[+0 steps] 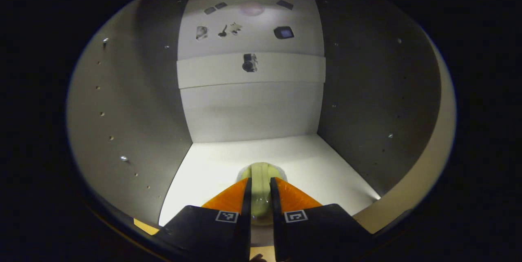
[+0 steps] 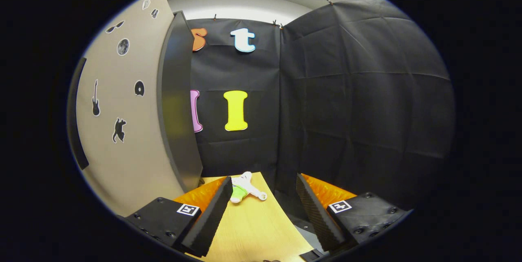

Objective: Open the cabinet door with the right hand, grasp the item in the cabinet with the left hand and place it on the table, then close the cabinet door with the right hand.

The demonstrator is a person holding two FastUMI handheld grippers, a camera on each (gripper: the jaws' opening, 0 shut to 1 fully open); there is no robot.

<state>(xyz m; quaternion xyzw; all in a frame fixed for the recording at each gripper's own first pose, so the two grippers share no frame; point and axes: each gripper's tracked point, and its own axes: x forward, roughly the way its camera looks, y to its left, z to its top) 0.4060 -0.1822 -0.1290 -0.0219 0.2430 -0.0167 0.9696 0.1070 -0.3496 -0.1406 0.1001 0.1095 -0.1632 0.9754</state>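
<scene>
In the left gripper view I am inside the cabinet (image 1: 326, 160), low over its white floor. A pale yellow-green elongated item (image 1: 260, 171) lies on that floor. My left gripper (image 1: 260, 181) is shut on it, both fingers pressing its sides. In the right gripper view the cabinet door (image 2: 122, 131) stands swung open at the left, its dark edge facing me. My right gripper (image 2: 264, 179) is open, holds nothing, and hovers over the wooden table (image 2: 253, 229) just right of the door.
The cabinet's grey side walls (image 1: 134, 103) with peg holes close in on both sides, and its back wall (image 1: 251, 107) carries small stickers. A small white and green toy figure (image 2: 243, 187) lies on the table near the black cloth wall (image 2: 359, 111).
</scene>
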